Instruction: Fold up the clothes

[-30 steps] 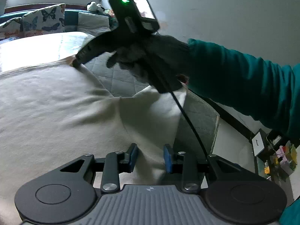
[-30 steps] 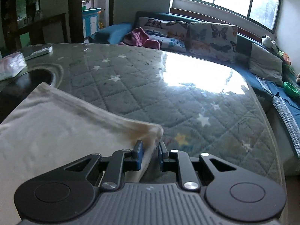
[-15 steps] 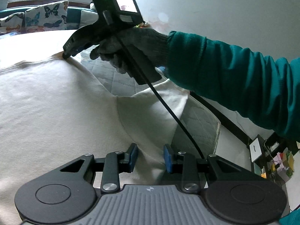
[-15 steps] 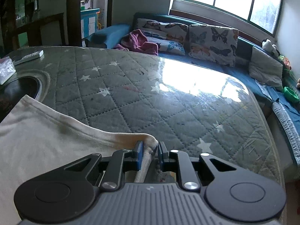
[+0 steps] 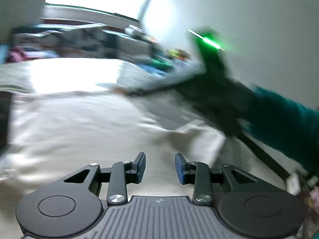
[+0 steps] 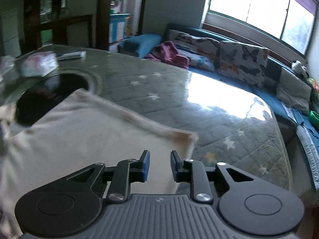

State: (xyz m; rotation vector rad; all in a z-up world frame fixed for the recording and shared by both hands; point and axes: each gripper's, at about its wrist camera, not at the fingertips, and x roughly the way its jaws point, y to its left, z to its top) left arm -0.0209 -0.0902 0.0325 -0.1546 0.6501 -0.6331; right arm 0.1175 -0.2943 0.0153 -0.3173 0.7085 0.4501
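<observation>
- The shirt [image 6: 83, 139] is cream-white and lies spread flat on the quilted table [image 6: 229, 119]. I think it is laid out this way so that a fold can be made clean.
- The right gripper [image 6: 158, 164] has just been opening. The corner of the shirt that it pinched half a second ago now lies free under its pads and no longer between them. It has let go, probably because this corner is placed where it should be.
- The left gripper [image 5: 160, 166] is also released, with a clear gap between the pads. The cloth [image 5: 79, 123] shows below the gap, but nothing is pressed in it.
- The left view is strongly blurred. The right hand [image 5: 219, 99] with a teal sleeve [image 5: 279, 123] is seen there as a dark smear above the sleeve part of the shirt.
- A dark round opening [image 6: 51, 95] in the table is partly covered by the far edge of the shirt.
- My judgement: both tools are free in order to take a new hold for the next fold.
</observation>
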